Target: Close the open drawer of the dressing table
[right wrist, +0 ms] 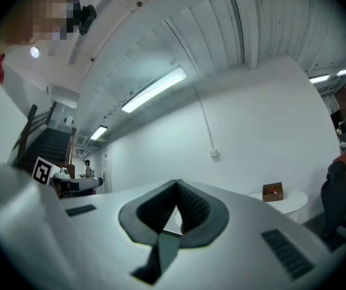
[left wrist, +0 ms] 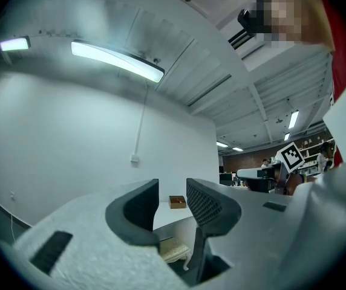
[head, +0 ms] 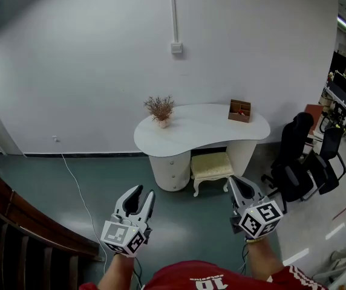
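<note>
The white dressing table (head: 191, 125) stands against the far wall, well ahead of both grippers. Its round pedestal (head: 170, 169) carries small drawer knobs; from this distance I cannot tell which drawer is open. My left gripper (head: 143, 193) is held at the lower left, open, with nothing between its fingers. In the left gripper view that gripper (left wrist: 172, 189) frames the table top (left wrist: 164, 215) in its gap. My right gripper (head: 235, 183) is at the lower right, shut and empty; in the right gripper view its tips (right wrist: 177, 186) meet.
On the table are a dried plant (head: 159, 109) and a wooden box (head: 239, 110). A cream stool (head: 211, 167) is tucked under it. Black office chairs (head: 300, 162) stand to the right, a wooden stair rail (head: 16, 222) to the left. A cable (head: 79, 192) crosses the green floor.
</note>
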### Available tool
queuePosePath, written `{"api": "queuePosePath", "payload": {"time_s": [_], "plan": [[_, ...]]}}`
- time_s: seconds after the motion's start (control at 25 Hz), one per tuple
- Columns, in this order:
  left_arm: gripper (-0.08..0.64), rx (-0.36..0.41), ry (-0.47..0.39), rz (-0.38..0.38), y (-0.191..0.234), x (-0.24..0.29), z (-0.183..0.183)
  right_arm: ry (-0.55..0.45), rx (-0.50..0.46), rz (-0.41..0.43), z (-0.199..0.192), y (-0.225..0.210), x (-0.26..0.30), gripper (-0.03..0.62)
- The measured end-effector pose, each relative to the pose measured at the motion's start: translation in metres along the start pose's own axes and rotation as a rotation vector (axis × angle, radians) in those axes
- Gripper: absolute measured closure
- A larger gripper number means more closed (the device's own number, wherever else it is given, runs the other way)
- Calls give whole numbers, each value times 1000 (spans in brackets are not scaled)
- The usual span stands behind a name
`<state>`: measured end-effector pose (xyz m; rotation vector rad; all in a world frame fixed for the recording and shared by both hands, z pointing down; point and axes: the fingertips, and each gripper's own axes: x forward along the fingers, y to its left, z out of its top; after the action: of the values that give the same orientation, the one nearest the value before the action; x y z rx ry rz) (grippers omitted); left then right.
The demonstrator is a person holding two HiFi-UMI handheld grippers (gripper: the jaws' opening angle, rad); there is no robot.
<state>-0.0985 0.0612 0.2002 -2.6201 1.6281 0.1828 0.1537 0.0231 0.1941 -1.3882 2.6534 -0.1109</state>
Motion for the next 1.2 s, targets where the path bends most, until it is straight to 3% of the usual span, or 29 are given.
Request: {"api": "queuePosePath", "payload": {"time_s": [0.68,1.2], "plan": [[459,-2,-19,-33,-3,-19,16,17,-21,-2,-1,40,-11,588],[551,-7,-33,-26,-4,-36,15,-3,-25,-18,-1,47,-17,588]]}}
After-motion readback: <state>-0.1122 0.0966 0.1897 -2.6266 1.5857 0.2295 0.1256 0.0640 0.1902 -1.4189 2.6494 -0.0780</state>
